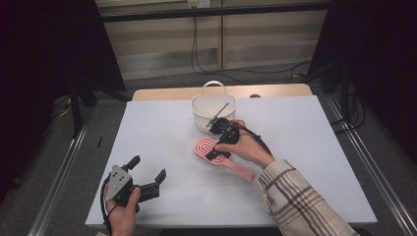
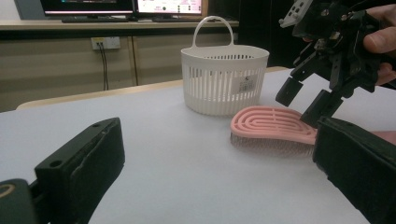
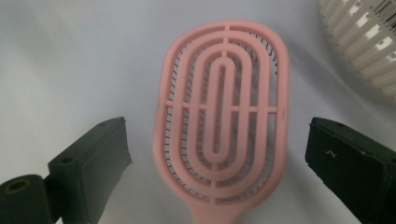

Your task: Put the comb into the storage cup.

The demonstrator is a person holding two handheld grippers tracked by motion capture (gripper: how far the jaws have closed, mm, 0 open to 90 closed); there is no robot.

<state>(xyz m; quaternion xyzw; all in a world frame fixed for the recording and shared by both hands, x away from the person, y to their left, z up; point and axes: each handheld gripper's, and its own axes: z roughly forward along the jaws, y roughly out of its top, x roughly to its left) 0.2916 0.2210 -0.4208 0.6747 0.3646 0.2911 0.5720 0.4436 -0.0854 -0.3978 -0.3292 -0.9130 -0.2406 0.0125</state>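
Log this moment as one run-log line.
right gripper: open, jaws straddling pink hairbrush head, not closed | left gripper: open, idle | brush: bristles down on table | white basket: beside brush

The white slotted plastic basket with a hoop handle (image 1: 213, 112) stands at the far middle of the white table top (image 1: 314, 162), and just beside it, nearer the person, lies the pink oval plastic hairbrush (image 1: 219, 155). The gap between these two is narrow. The right gripper (image 1: 215, 142) hangs over the brush head with jaws apart, one on each side. Left and right of them the table is free; the left gripper (image 1: 147, 169) waits wide apart at the near left.
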